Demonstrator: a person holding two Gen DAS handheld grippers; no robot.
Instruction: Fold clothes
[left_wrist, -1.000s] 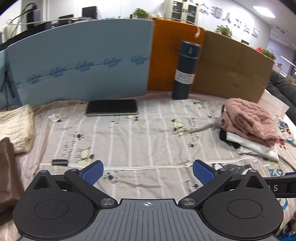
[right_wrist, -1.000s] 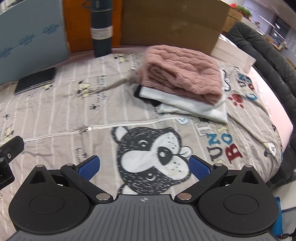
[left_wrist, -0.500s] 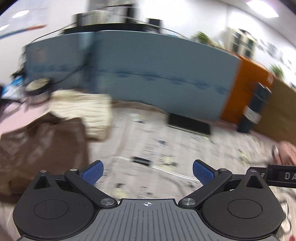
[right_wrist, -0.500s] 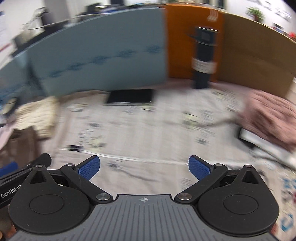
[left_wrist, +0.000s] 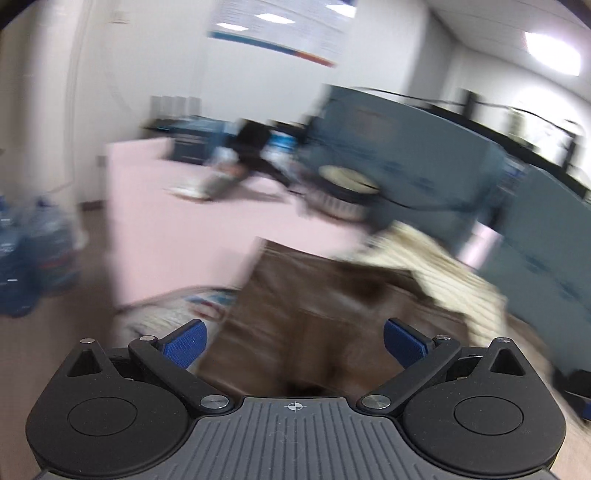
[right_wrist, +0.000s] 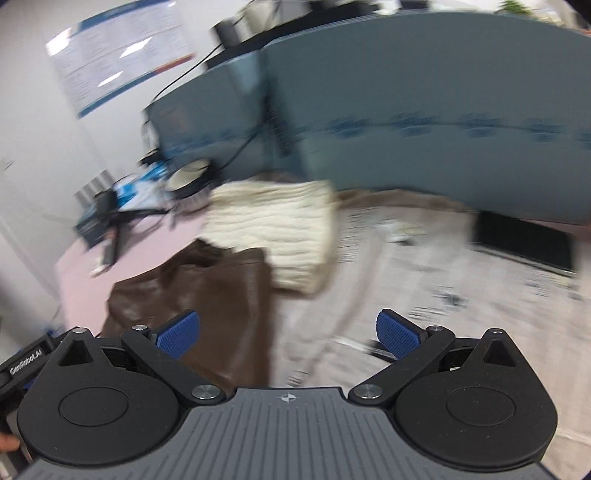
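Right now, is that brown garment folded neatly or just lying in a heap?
Lying in a heap: the brown garment shows loose creases and uneven edges beside the cream knit. Motion blur hides finer detail.

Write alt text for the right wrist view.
Motion-blurred view over the open right gripper, empty, above a brown garment that lies beside a cream knit on a printed grey sheet. Blue panels stand behind; a dark flat object lies at right.
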